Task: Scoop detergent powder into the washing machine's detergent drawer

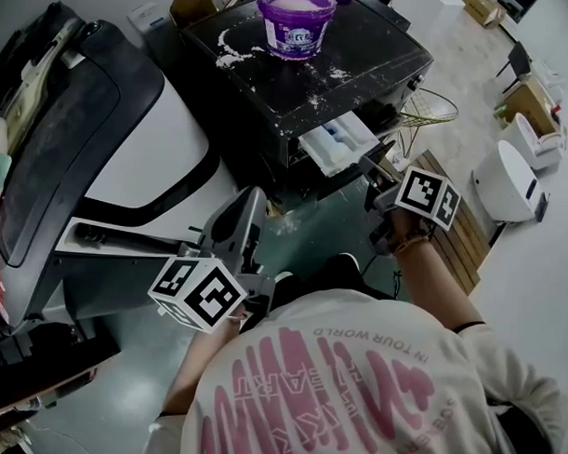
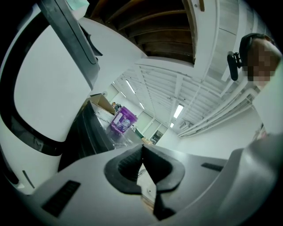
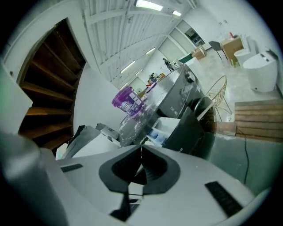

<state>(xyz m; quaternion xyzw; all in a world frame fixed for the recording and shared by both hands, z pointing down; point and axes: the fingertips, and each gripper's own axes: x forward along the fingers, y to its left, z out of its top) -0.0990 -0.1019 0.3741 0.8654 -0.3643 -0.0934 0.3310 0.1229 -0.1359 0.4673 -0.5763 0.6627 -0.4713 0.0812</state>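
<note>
At twelve o'clock sat the detergent tub (image 1: 296,22); left gripper (image 1: 250,200) and right gripper (image 1: 377,171), jaws clenched empty, probably needed to reach it next.

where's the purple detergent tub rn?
Head view, top centre: the purple detergent tub stands on the washing machine's black top, spilled white powder to its left, the open drawer nearer the person.

The tub (image 1: 296,22) stands on top of the washing machine (image 1: 364,75), toward its back. Spilled powder (image 1: 232,54) lies on the machine's top at its left edge. The detergent drawer (image 1: 335,144) juts out of the machine's front. A wire basket (image 1: 429,110) sits right of the machine, a wooden pallet (image 1: 462,239) lies to its front right, and a large appliance (image 1: 128,160) stands to its left.
</note>
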